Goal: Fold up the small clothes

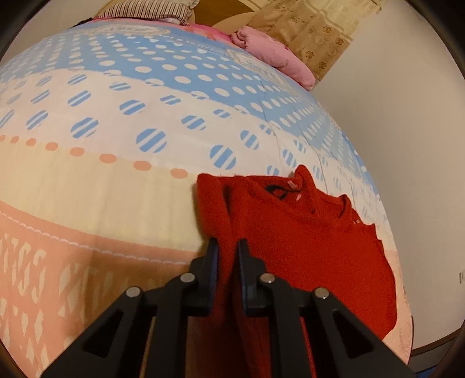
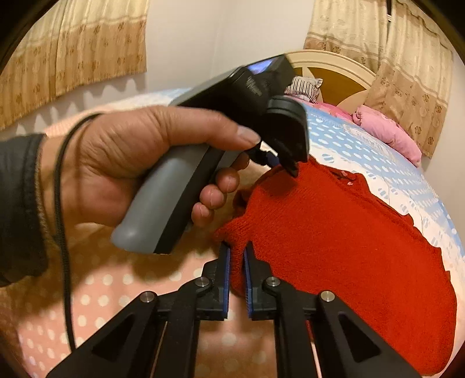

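A small red knitted sweater (image 1: 305, 232) lies on the patterned bedsheet (image 1: 116, 174), near the bed's right edge. My left gripper (image 1: 228, 247) is shut on a fold of its left edge, and the cloth runs between the fingers. In the right wrist view my right gripper (image 2: 237, 253) is shut on a lower left corner of the sweater (image 2: 334, 232). The left gripper (image 2: 287, 168), held in a hand (image 2: 139, 162), shows there above the sweater's upper left edge.
A pink quilt (image 1: 276, 58) and a striped pillow (image 1: 151, 11) lie at the bed's head by the headboard (image 2: 334, 75). Curtains (image 2: 72, 52) hang on the walls. The bed's right edge (image 1: 389, 232) drops off beside the sweater.
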Tool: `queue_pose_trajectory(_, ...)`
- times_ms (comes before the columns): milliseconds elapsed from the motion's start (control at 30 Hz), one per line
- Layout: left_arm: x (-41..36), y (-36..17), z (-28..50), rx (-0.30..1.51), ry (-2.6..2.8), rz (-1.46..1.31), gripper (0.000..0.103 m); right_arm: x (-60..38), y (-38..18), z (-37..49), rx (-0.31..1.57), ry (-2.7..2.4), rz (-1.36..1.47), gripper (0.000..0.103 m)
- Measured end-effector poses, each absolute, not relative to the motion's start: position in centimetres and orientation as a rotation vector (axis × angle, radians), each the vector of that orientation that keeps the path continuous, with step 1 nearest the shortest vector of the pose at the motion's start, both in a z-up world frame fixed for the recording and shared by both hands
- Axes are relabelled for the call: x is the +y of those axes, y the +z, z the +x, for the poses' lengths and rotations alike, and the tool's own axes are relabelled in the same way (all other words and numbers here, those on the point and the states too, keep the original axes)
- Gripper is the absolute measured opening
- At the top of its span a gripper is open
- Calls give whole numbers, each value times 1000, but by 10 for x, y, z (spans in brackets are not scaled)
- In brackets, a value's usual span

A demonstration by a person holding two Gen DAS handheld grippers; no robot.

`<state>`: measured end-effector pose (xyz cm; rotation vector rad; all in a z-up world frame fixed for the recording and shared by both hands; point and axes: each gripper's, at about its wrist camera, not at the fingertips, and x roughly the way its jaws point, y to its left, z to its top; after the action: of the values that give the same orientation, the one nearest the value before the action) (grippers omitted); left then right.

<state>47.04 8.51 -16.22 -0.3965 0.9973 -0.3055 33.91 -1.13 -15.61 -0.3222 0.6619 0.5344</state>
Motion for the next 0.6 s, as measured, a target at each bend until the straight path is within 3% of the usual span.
queue_pose_trajectory(600, 42, -98, 460, 913, -360, -391, 12, -82, -122, 340, 619, 536, -49, 7)
